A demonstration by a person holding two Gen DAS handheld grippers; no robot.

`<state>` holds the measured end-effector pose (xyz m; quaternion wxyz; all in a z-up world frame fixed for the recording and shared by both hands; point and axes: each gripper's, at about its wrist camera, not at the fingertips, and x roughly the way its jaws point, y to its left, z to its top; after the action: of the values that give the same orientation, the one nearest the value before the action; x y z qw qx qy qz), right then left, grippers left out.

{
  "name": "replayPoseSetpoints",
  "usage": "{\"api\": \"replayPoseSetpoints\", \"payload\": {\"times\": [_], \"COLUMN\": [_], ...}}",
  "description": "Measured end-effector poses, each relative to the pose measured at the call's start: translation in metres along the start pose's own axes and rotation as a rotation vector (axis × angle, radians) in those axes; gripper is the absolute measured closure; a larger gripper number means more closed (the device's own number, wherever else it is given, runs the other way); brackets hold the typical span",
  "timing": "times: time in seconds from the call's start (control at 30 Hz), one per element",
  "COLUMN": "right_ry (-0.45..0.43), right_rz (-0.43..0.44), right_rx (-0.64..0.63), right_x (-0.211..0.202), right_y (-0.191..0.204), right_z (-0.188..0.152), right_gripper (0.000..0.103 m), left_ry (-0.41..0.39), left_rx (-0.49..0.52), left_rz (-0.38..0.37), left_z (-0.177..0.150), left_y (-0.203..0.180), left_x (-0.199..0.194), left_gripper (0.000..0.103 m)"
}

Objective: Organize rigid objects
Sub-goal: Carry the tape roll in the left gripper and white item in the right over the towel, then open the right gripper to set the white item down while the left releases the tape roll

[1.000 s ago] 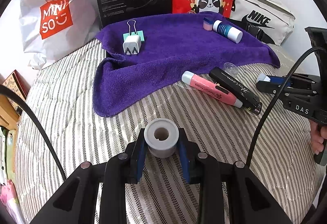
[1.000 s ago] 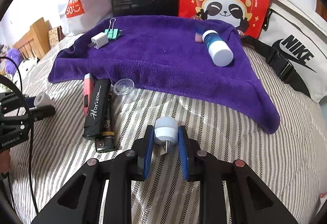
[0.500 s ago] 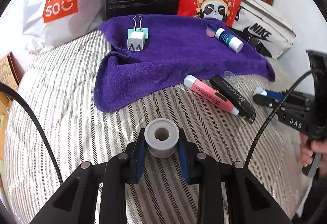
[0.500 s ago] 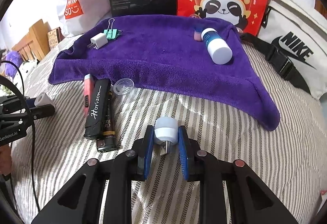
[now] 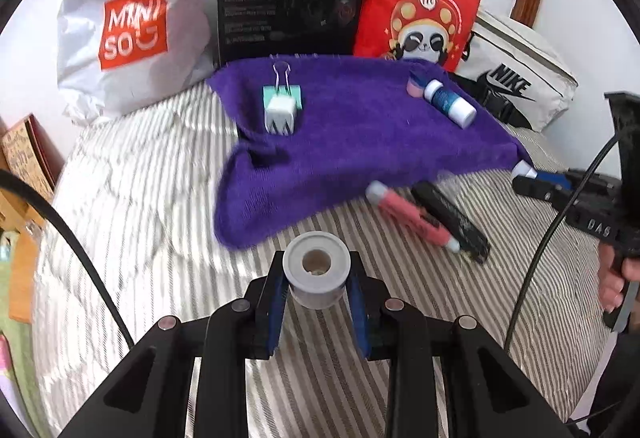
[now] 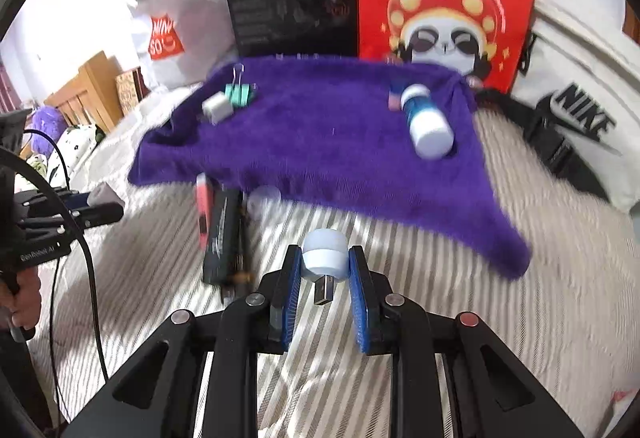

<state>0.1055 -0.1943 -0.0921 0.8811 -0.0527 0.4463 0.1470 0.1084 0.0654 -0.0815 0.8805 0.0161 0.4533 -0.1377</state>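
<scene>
Both tongs are clenched: left gripper (image 5: 316,288) on a light, stiff tape roll (image 5: 316,270), right gripper (image 6: 324,270) on a small USB lamp (image 6: 323,253), each pinched across its sides.

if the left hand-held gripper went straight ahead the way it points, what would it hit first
Probably the near edge of the purple towel, just beyond the grey roll that the left hand-held gripper holds; depth is uncertain.

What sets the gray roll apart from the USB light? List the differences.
The gray roll is a gray ring with a hole through its middle; the USB light is a pale blue-white dome with a metal plug. The roll sits in the left gripper, hole facing the camera; the light sits in the right gripper, plug hanging down. Both are small and clamped between blue pads.
</scene>
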Motion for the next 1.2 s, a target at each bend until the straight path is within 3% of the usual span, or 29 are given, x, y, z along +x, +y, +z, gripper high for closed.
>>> {"api": "replayPoseSetpoints", "payload": {"times": [0.3, 0.5, 0.67, 0.87, 1.2], "right_ry": [-0.08, -0.065, -0.035, 0.03, 0.087], "right_rz": [-0.011, 0.008, 0.046, 0.054, 0.039], "right_rx": [-0.03, -0.056, -0.084, -0.082, -0.083], "right_x": [-0.007, 0.014, 0.044, 0.081, 0.104], "right_y": [-0.017, -0.022, -0.024, -0.034, -0.051], "right_z": [0.072, 0.115, 0.134, 0.123, 0.12], "right_gripper": [0.08, 0.08, 0.08, 0.08, 0.08], "left_ry": [-0.061, -0.054, -0.012, 0.033, 0.05], "left_rx": [0.037, 0.047, 0.025, 0.019, 0.026], "left_rz": [0.013, 0.015, -0.014, -0.024, -0.019], "left_z": [0.07, 0.112, 0.11, 0.099, 0.085], "left_y": [0.001, 0.005, 0.009, 0.008, 0.008], "left_x": [-0.005, 0.012, 0.042, 0.072, 0.087], "left_gripper": [0.076, 0.076, 0.076, 0.076, 0.076]}}
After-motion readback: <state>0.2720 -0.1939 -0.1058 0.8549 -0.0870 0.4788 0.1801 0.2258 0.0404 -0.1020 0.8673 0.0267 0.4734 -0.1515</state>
